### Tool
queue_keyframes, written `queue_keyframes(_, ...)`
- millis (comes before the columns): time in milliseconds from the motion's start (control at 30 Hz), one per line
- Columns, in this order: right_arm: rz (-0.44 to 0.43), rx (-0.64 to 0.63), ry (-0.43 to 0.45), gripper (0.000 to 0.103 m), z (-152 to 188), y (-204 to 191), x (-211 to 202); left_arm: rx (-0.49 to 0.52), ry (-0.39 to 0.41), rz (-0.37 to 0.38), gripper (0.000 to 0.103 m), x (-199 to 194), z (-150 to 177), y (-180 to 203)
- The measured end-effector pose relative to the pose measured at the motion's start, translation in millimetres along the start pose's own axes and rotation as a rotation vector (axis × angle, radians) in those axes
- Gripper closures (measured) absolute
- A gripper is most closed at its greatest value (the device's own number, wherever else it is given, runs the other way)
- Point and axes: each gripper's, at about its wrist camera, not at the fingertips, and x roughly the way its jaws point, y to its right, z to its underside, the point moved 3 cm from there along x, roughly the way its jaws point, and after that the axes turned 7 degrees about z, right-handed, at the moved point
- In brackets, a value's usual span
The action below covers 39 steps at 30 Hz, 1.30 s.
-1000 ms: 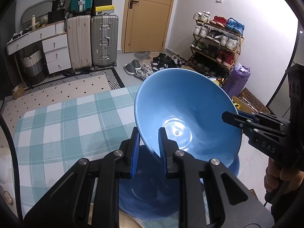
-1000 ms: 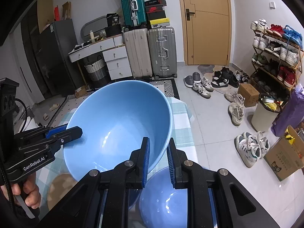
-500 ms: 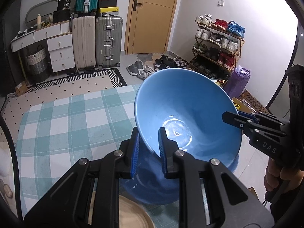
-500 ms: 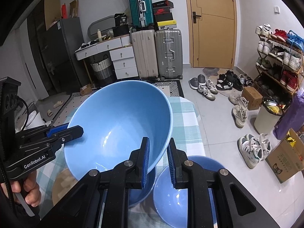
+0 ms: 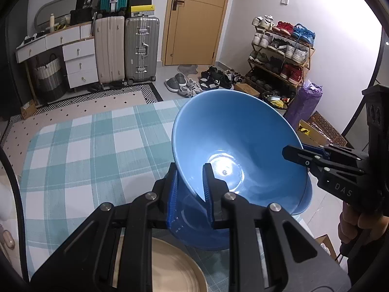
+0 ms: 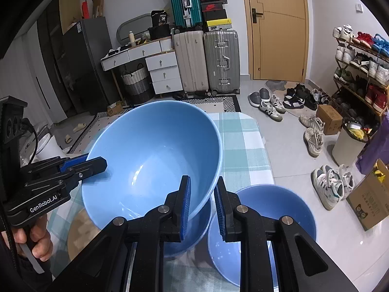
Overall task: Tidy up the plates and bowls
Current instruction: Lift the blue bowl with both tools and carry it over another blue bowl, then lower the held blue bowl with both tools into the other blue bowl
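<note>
The bowl (image 5: pixel 239 146) is plain glossy light blue, wide at the rim and narrowing steeply to a small flat base, with a bright glare spot in its bottom. It is held tilted above the checked cloth (image 5: pixel 80 150), over a second blue bowl (image 5: pixel 194 228) of the same kind below it. A third blue bowl (image 6: pixel 265 228) sits just to the right, by the table edge, and a tan plate (image 5: pixel 175 267) lies near the lower bowl.

The left gripper (image 5: pixel 189 187) is clamped tight on the near rim of the raised bowl, one pad inside and one outside. The right gripper (image 6: pixel 201 202) is closed on the opposite rim the same way, its pads pressing the wall.

Readable writing: "GenRobot.AI" on the left gripper's side in the right view, "DAS" on the right gripper in the left view, and "36" on a black bag (image 6: pixel 160 19) on the dresser.
</note>
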Motion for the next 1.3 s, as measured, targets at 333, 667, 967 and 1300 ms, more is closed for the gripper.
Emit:
queue_keyframes(333,0.0,-0.001,-0.016,0.083,19,-2,11,-0.006,-0.025,0.002,0.086,18,21,-13)
queue_keyframes(667,0.009,-0.021,-0.041,0.083,33,-12,25,-0.007,-0.057,-0.012,0.086,36,40,-28)
queue_keyframes(967,0.024,-0.045,-0.063,0.083,43,-21,37,0.001,-0.08,-0.037,0.086,54,54,-39)
queue_keyframes(1300,0.033,-0.071,-0.094,0.082,53,-25,49,0.008,-0.11,-0.059,0.086,72,69,-52)
